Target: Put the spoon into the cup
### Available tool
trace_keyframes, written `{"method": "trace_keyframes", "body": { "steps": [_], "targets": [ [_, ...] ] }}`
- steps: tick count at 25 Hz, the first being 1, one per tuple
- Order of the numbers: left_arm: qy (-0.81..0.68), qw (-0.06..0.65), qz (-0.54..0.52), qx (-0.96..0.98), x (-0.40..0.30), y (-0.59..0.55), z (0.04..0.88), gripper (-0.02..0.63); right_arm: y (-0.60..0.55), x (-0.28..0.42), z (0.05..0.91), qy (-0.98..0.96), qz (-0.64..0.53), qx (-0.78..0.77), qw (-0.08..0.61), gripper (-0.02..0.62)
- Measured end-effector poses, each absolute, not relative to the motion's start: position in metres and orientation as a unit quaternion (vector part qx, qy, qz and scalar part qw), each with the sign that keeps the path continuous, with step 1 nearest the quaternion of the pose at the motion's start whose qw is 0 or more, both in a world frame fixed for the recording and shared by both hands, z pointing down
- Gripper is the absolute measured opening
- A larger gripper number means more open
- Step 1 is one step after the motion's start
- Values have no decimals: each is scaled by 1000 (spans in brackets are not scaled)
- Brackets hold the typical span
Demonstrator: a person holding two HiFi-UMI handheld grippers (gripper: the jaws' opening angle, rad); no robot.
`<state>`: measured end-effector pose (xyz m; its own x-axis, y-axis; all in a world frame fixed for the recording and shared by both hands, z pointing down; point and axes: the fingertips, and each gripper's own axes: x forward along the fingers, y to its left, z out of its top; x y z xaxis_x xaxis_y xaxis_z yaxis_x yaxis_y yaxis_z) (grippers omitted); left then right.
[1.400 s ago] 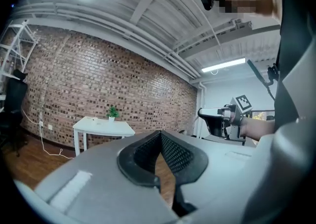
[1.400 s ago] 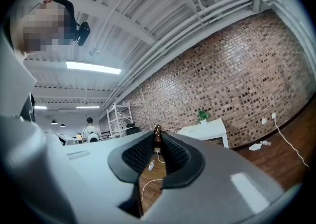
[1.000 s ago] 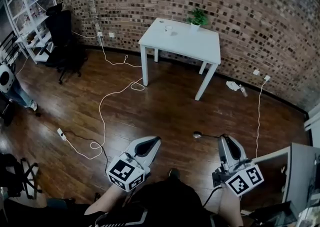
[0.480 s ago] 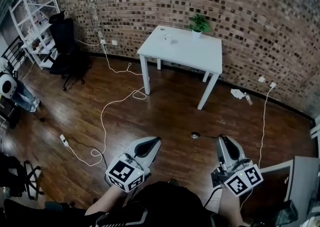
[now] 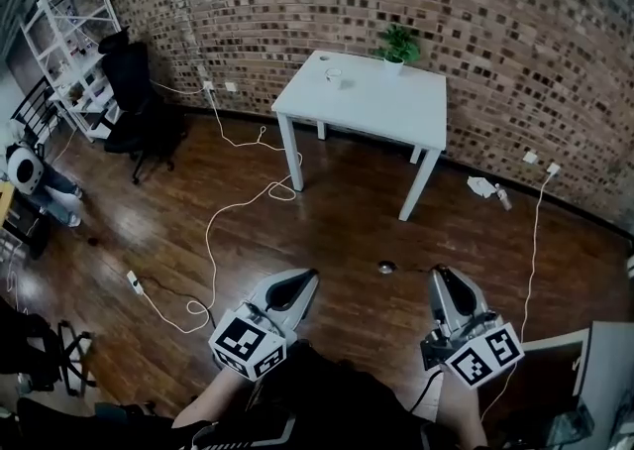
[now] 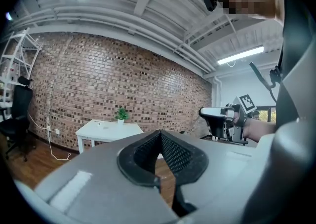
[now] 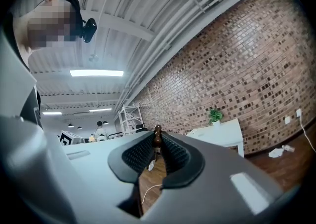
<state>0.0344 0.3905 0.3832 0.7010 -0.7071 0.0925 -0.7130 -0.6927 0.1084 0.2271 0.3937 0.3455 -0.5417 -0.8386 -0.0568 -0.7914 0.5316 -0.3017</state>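
While I am holding both grippers level above the wooden floor [image 5: 327,210], my right gripper [image 5: 437,273] is pinching the spoon [image 5: 385,267] by its handle, and the bowl end is sticking out sideways toward my left gripper [image 5: 308,277]. That one is carrying nothing, its jaws pressed together. The cup [image 5: 334,72] is sitting on the white table [image 5: 369,106] against the brick wall, well apart from the spoon; it is too small for me to tell what it is holding. Near it, a white pot [image 5: 395,60] is holding a green plant.
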Motion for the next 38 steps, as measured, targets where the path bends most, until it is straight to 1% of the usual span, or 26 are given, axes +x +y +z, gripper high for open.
{"method": "trace_keyframes", "body": {
  "steps": [3, 6, 9, 27, 30, 38],
  "targets": [
    [-386, 73, 19, 920, 27, 369, 383, -8, 375, 220, 344, 869, -104, -476, 84, 46],
    [-376, 70, 21, 924, 19, 348, 386, -8, 359, 211, 346, 864, -112, -481, 95, 46],
    [-373, 65, 17, 925, 9, 327, 382, -8, 345, 201, 345, 864, -109, -484, 87, 46],
    [-369, 93, 4, 925, -64, 234, 394, -8, 251, 143, 345, 850, -118, -508, 76, 46],
    [-363, 100, -4, 926, -68, 223, 392, -8, 241, 135, 347, 848, -121, -509, 78, 46],
    [-370, 95, 0, 924, -68, 195, 391, -8, 208, 124, 353, 858, -130, -493, 69, 46]
  ]
}}
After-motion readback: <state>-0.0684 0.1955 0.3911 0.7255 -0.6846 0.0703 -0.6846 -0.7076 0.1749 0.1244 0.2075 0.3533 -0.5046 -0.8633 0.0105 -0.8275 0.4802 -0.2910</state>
